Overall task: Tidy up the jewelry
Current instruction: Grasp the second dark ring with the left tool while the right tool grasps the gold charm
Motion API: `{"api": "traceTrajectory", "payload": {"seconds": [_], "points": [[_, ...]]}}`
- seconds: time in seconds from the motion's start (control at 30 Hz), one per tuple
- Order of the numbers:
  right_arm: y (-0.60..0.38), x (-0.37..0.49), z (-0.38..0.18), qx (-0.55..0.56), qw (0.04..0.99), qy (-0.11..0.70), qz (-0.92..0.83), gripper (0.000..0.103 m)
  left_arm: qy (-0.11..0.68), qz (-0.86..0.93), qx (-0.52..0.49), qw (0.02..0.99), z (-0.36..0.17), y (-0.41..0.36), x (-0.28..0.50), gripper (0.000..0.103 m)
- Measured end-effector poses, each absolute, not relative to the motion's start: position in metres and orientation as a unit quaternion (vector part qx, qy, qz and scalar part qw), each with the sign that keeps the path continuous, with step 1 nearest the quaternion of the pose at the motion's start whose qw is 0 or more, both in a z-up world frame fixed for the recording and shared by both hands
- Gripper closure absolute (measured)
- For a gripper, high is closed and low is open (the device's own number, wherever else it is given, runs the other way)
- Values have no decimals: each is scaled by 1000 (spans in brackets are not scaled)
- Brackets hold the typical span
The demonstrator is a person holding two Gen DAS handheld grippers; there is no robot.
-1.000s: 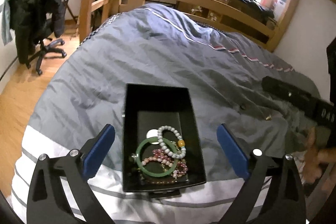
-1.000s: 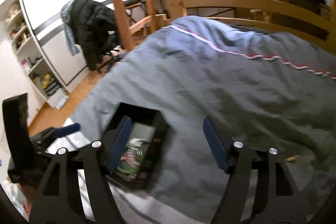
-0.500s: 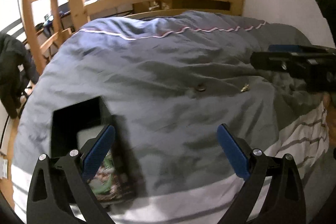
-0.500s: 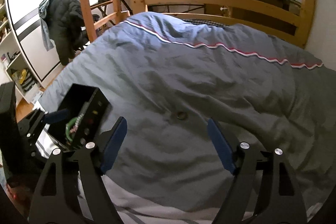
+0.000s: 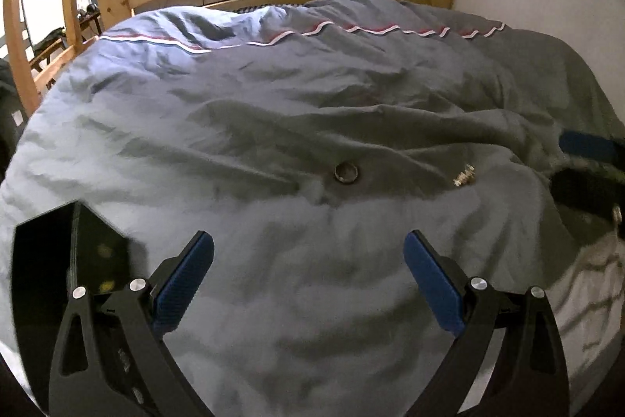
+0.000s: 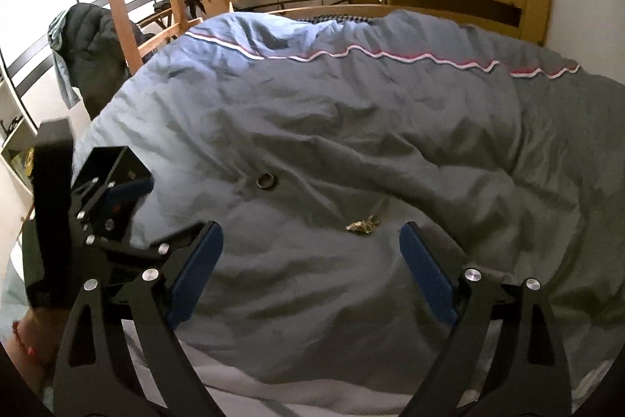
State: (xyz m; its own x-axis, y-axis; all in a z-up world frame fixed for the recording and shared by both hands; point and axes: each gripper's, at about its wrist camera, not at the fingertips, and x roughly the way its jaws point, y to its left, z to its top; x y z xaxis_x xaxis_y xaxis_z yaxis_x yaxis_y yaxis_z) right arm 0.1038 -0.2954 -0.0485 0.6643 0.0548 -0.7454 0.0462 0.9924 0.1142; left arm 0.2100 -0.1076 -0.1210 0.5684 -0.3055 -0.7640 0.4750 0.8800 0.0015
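Black box point(image 5: 58, 260), lower left of the left wrist view: interior dark, contents indiscernible, near end hidden behind the gripper arm. Small gold piece point(image 6: 363, 226) on the duvet point(image 6: 351, 127): too small to identify. Right gripper point(image 5: 586, 163): cut off at the frame's right edge.

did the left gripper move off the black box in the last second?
Yes. The left gripper swung right: the black rectangular jewelry box now sits at the frame's left edge, and the dark metal ring on the grey duvet lies ahead.
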Motion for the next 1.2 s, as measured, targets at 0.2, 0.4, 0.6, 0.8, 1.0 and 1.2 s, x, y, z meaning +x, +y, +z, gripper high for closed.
{"api": "traceTrajectory", "payload": {"seconds": [0.2, 0.4, 0.6, 0.8, 1.0, 1.2], "points": [[-314, 104, -73, 90, 911, 403, 1, 12, 391, -213, 135, 885, -138, -129, 236, 7], [-322, 119, -87, 120, 914, 389, 6, 12, 398, -243, 114, 877, -150, -123, 239, 7], [-323, 125, -106, 117, 907, 403, -4, 27, 397, -255, 105, 875, -161, -125, 246, 7], [-325, 131, -112, 115, 909, 400, -8, 45, 375, -269, 84, 883, -153, -135, 265, 7], [-322, 144, -126, 100, 903, 418, -7, 50, 384, -282, 76, 876, -161, -140, 274, 7], [-331, 152, -136, 131, 895, 426, -18, 67, 374, -297, 81, 875, -161, -147, 275, 24]]}}
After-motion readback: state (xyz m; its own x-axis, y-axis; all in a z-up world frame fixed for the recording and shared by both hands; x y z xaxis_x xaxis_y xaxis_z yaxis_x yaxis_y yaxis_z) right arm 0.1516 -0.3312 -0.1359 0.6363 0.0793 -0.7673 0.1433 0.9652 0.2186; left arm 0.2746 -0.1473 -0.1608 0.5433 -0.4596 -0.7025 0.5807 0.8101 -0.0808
